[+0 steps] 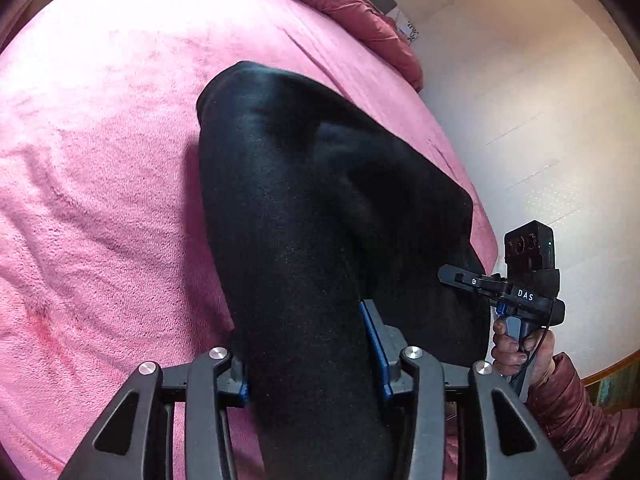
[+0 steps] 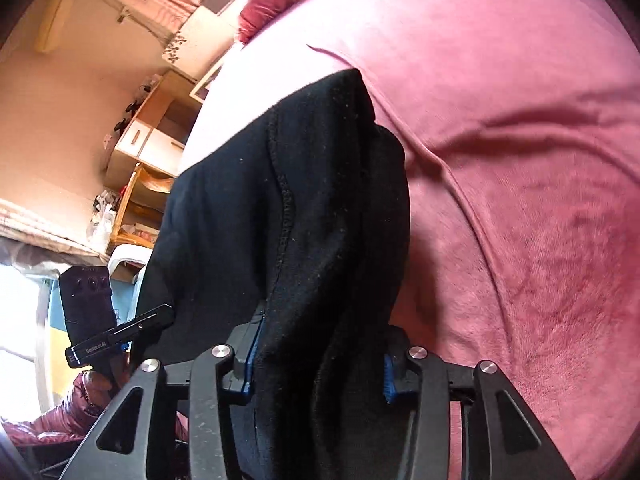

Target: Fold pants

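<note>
The black pants (image 1: 320, 200) lie stretched over the pink blanket (image 1: 100, 160) on the bed. My left gripper (image 1: 308, 360) is shut on a thick bunch of the fabric at the near end, and its blue pads (image 1: 376, 344) press on both sides. In the right wrist view the pants (image 2: 300, 200), with a seam running down them, fill the right gripper (image 2: 320, 360), which is shut on the cloth too. Each view shows the other gripper at the side: the right one (image 1: 520, 292) in a hand, the left one (image 2: 100, 320). The gripped cloth edges are hidden.
A crumpled dark red quilt (image 1: 360, 4) lies at the head of the bed. A white wall (image 1: 540, 100) runs along one side of the bed; wooden shelves and drawers (image 2: 148, 152) stand on the other. A puffy maroon sleeve (image 1: 572, 400) is near the bed edge.
</note>
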Demonstrator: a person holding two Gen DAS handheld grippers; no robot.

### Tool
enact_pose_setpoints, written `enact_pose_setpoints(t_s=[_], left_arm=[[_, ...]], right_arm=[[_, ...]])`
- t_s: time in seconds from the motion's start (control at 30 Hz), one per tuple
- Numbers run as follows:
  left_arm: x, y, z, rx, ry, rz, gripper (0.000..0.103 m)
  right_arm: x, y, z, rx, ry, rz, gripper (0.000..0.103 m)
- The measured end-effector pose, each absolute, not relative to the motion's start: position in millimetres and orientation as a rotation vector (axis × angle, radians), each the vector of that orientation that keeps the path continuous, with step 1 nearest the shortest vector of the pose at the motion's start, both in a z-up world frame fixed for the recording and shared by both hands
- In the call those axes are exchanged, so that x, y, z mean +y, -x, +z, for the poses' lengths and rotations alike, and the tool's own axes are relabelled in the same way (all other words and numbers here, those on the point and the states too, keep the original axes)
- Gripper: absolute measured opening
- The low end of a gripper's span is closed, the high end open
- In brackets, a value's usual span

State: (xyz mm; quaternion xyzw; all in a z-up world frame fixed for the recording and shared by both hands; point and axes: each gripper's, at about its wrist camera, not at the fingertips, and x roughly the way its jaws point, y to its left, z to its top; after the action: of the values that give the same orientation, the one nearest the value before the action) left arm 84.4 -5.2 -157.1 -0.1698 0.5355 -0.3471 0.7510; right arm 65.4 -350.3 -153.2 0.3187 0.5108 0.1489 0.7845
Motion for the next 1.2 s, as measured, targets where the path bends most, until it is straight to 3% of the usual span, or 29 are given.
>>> enact_pose_setpoints(t_s=[0.2, 0.43, 0.93, 1.03, 1.2], left_arm=[[29.2, -85.7, -119.0, 1.059, 0.385, -0.733, 0.044], [77.8, -120.8, -92.8, 0.987, 0.368, -0.605, 0.045], [115.6, -226.0, -128.1, 1.080, 0.368, -0.427, 0.049], [123.0, -231.6, -148.9, 1.102, 0.377, -0.407, 0.057], [123.8, -220.5, -167.6, 1.083, 0.418, -0.359, 0.073]], right_arm=[[-317.0, -106.1, -114.6, 1.035, -0.610, 0.428, 0.045], [-261.9, -189.1, -110.4, 1.031, -0.584, 0.517, 0.045], [-199.9, -301.8, -143.9, 1.173, -0.572, 0.469, 0.048], [-199.4, -304.0, -162.3, 1.196, -0.592, 0.450, 0.054], [-200.5, -301.5, -180.4, 1.181, -0.632, 0.446, 0.055]])
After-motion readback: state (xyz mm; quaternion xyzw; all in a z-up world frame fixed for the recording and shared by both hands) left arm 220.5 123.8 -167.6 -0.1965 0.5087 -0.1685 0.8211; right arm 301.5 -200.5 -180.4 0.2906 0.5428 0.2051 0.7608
